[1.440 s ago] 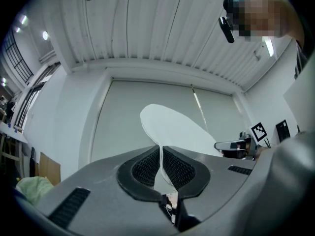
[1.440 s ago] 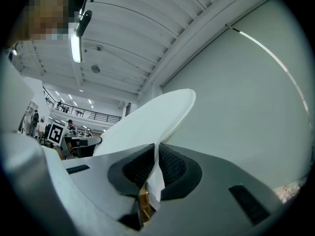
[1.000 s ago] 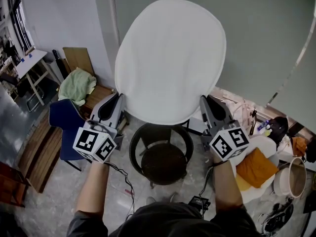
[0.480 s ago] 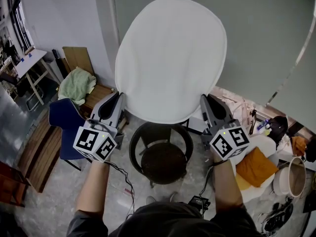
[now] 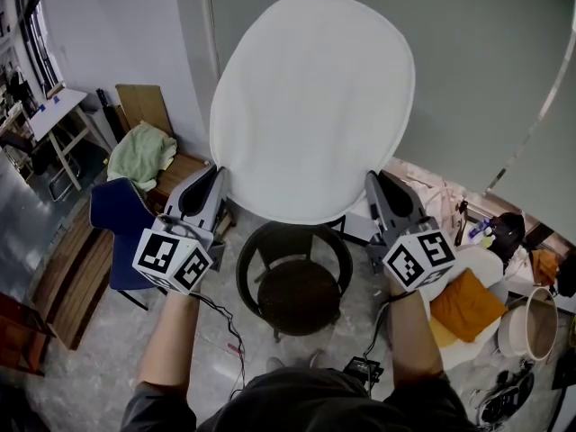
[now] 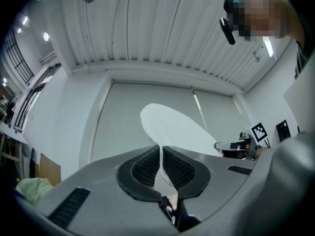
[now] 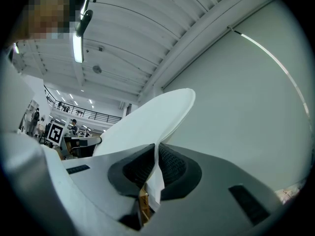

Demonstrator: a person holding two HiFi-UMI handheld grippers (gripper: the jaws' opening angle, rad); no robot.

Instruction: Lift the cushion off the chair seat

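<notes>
A large white oval cushion (image 5: 310, 106) hangs in the air, held up above the dark round chair seat (image 5: 294, 291). My left gripper (image 5: 216, 176) is shut on the cushion's lower left edge. My right gripper (image 5: 371, 182) is shut on its lower right edge. In the left gripper view the thin white cushion (image 6: 172, 129) edge is pinched between the ribbed pads (image 6: 145, 168). The right gripper view shows the same: the cushion (image 7: 147, 119) rises from between the pads (image 7: 170, 167). The bare seat sits well below the cushion's bottom rim.
A blue chair (image 5: 117, 228) and a green cloth (image 5: 139, 156) on a wooden stool stand at the left. An orange cushion (image 5: 466, 306) and a pale bucket (image 5: 531, 324) lie at the right. A grey wall (image 5: 486, 70) is behind the white cushion. Cables trail on the floor.
</notes>
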